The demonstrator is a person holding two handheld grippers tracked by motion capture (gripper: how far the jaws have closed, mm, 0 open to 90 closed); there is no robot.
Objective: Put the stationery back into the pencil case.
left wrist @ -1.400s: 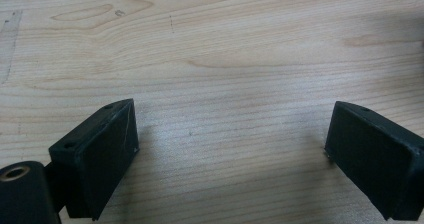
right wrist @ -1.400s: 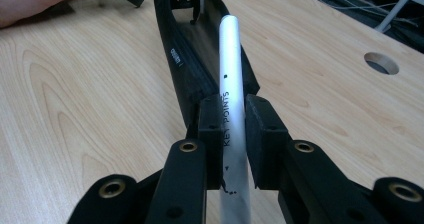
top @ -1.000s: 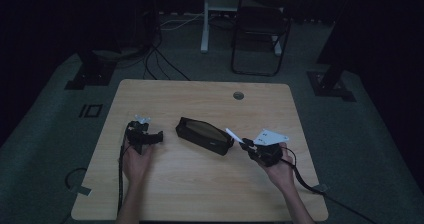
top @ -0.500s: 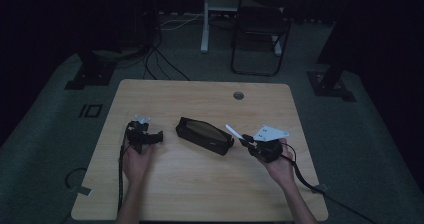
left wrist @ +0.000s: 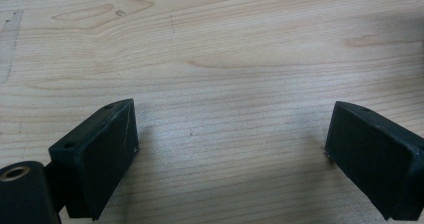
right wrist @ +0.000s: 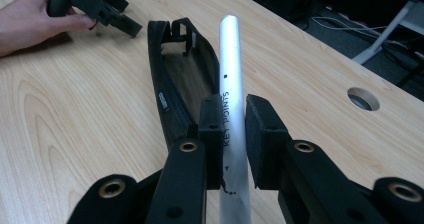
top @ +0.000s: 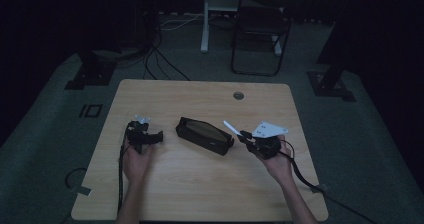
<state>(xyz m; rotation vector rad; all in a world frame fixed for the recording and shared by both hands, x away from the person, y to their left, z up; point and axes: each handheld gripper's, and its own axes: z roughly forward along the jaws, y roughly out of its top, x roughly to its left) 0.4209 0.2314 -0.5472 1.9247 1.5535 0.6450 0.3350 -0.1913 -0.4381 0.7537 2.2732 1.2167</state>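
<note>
A black pencil case (top: 204, 135) lies open in the middle of the wooden table (top: 200, 96), its dark inside visible in the right gripper view (right wrist: 182, 79). My right gripper (top: 243, 134) is shut on a silver pen (right wrist: 231, 89) that points out toward the case's near end; the pen (top: 230, 127) juts up and left from the jaws. My left gripper (top: 159, 135) rests on the table left of the case, open, with bare wood between its pads (left wrist: 107, 156). It also appears far off in the right gripper view (right wrist: 97, 6).
A round cable hole (top: 238, 95) sits near the table's far edge. A folding chair (top: 260, 29) and a white stand (top: 207, 14) are on the floor behind, with cables (top: 160, 59) trailing at the back left.
My right gripper has shifted slightly left with the pen, closer to the case. The left gripper has stayed put.
</note>
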